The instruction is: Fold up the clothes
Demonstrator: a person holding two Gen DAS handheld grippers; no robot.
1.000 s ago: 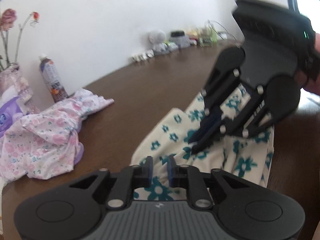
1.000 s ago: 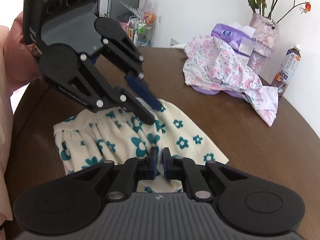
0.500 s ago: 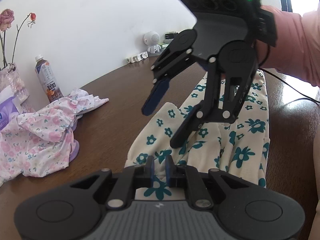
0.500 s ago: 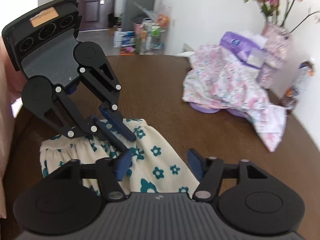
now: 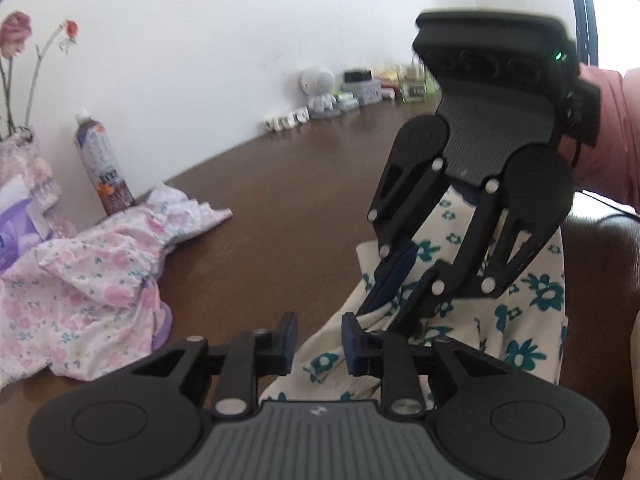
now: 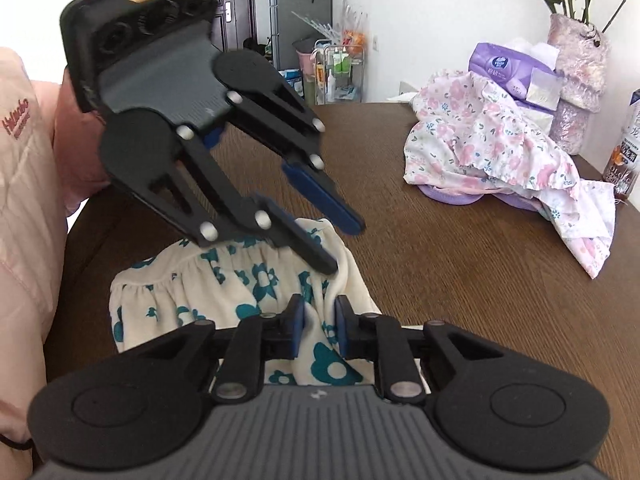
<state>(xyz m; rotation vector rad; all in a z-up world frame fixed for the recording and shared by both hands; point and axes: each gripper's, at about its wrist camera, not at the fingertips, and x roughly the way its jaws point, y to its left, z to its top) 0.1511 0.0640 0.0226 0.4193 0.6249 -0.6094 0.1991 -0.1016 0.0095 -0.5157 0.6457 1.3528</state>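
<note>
Two garments on the tabletop [image 5: 280, 208]: left tongs [image 5: 319, 338] apart, right tongs [image 6: 319, 326] loosely straddling the skirt [image 6: 240, 284]; only the right view shows a doorway [image 6: 236, 4].

A cream garment with teal flower print [image 6: 224, 300] lay rumpled on the brown table, its gathered edge showing at the far left. A raised fold of it stood between the right gripper's [image 6: 319, 322] parted jaws. In the left wrist view the same cloth [image 5: 516, 320] stretched ahead and right of the left gripper's [image 5: 319, 336] parted jaws, its near edge below them.

A pink floral garment [image 6: 500, 148] lay heaped well apart from both.
</note>
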